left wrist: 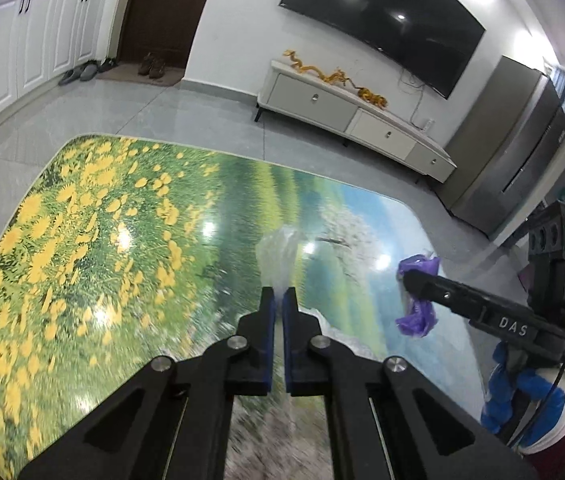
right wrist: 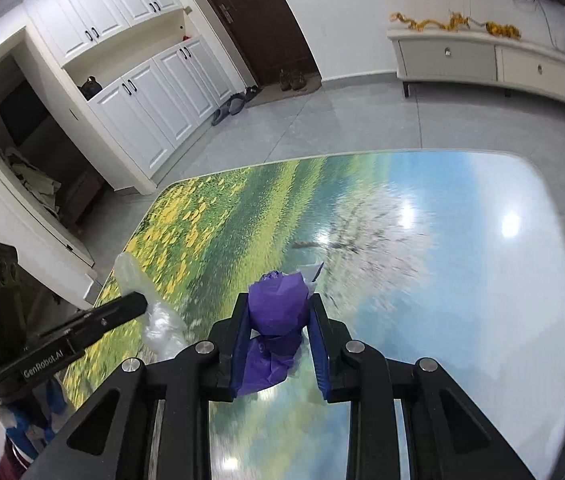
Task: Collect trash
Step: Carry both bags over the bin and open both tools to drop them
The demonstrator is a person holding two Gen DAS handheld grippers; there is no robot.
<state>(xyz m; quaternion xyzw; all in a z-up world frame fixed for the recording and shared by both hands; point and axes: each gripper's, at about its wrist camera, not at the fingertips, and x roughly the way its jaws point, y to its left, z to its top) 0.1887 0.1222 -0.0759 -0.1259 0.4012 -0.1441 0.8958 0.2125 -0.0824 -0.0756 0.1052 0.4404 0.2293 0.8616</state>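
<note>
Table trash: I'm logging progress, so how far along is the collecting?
Done: both pieces are picked up. In hand: the left gripper is shut on the clear plastic wrap, the right gripper on the purple bag. Left: dropping them; no bin shows.

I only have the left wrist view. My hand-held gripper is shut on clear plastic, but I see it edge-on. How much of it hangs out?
Observer: In the right wrist view the clear plastic sticks out on both sides of the left hand-held gripper.
Operator: And the purple piece?
Observer: The purple bag sits crumpled between the pads of the right hand-held gripper, its tail hanging below.
Operator: Anything else with it?
Observer: A white scrap pokes out behind it.
</note>
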